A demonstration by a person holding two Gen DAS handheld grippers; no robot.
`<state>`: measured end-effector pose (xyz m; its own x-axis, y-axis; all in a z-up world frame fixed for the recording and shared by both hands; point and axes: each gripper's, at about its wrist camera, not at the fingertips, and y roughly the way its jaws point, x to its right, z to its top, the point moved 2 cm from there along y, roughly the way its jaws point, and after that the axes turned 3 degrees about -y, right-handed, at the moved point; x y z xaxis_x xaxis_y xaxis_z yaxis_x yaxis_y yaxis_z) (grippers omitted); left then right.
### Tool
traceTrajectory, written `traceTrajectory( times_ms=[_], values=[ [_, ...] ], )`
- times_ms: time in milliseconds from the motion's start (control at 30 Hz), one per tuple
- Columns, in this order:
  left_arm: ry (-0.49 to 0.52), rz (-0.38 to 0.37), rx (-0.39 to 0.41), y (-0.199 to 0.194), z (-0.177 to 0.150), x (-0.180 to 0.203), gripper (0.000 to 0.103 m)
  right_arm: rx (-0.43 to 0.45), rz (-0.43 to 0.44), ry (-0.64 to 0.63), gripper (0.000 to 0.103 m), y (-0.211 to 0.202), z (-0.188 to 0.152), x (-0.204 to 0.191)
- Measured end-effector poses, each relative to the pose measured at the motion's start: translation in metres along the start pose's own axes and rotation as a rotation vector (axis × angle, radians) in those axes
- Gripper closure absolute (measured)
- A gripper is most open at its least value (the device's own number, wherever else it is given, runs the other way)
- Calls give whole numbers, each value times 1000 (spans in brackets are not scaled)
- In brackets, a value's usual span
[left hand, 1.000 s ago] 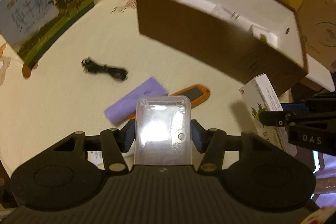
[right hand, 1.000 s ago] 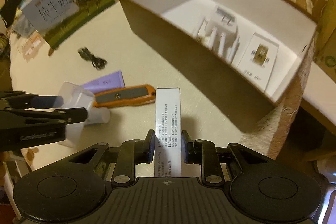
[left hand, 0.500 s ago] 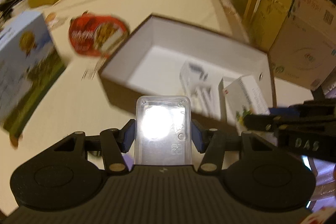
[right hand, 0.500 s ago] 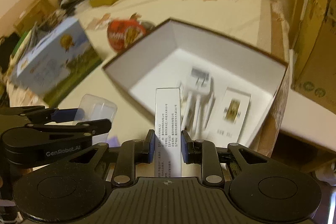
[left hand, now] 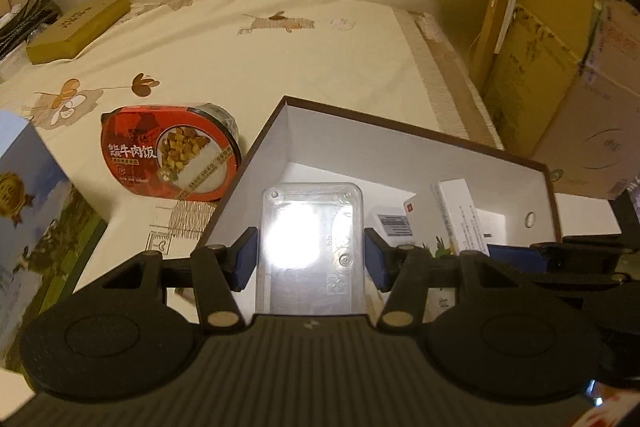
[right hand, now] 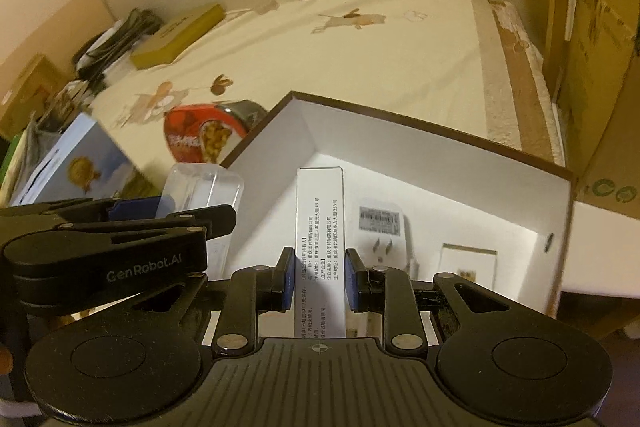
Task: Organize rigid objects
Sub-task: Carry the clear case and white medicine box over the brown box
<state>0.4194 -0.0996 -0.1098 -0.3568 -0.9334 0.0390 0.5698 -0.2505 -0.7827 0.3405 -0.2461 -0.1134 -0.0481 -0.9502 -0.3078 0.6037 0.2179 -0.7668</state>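
My left gripper (left hand: 311, 259) is shut on a clear plastic case (left hand: 312, 227), held over the near left part of the brown open box (left hand: 400, 147) with white inside. My right gripper (right hand: 319, 277) is shut on a narrow white medicine carton (right hand: 320, 219), held upright over the same box (right hand: 420, 163). The box holds a white plug adapter (right hand: 380, 227) and a small white card (right hand: 468, 263). In the right wrist view the left gripper (right hand: 168, 211) and its case (right hand: 208, 187) sit just left. In the left wrist view the carton (left hand: 460, 219) shows to the right.
A red instant rice bowl (left hand: 172, 155) lies left of the box. A blue milk carton box (left hand: 36, 211) stands at far left. A flat yellow box (left hand: 76, 27) lies at the back left. Cardboard boxes (left hand: 580, 107) stand right of the table edge.
Both grippers have lifted and moved forward from above the table to over the open box, carrying the case and the carton. The purple box, orange knife and cable have dropped out of view.
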Motion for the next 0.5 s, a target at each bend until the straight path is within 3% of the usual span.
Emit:
traceTrajectory(
  times_ms=[267, 500],
  values=[
    [51, 31, -42, 38, -2, -13, 52, -11, -15, 63, 81, 43, 6, 9],
    [55, 41, -95, 61, -9, -24, 49, -43, 36, 154, 81, 65, -3, 14]
  ],
)
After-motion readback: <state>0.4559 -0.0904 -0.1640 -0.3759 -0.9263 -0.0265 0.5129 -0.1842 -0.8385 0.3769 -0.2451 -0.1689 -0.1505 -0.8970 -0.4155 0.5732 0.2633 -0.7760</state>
